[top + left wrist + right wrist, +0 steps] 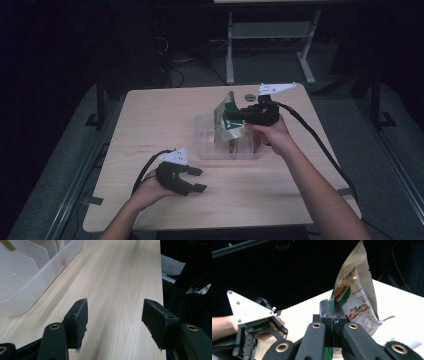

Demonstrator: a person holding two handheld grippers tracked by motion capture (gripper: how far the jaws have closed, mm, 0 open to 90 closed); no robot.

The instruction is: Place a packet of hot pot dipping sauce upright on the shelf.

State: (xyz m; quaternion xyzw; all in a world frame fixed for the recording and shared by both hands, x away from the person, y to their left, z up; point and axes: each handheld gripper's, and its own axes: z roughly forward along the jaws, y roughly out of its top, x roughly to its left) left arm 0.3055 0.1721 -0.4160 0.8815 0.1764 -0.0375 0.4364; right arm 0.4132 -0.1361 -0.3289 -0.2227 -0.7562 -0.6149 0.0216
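- My left tongs (pixel 194 179) sit nearest the camera in the high view, low over the near part of the wooden table (pixel 150 125). They are spread, with bare wood between the pads and nothing pinched.
- My right tongs (pixel 231 116) are pressed together on the edge of a snack pouch (pixel 226 117), a foil bag printed in green and beige. The right gripper view shows the green edge clamped flat between the two black pads (pixel 325 312).
- The pouch hangs over the clear plastic organiser bin (pixel 207 150), which sits just right of the table's middle. The pouch's long axis runs roughly upright, slightly tilted, with its lower end among the bin's dividers.
- The bin lies directly under the pouch, so I judge the coming move to be mostly straight down into a slot.
- My right hand is the one at the bin. My left tongs stay well apart from it, with the bin's rounded corner (pixel 15 307) off to their side.
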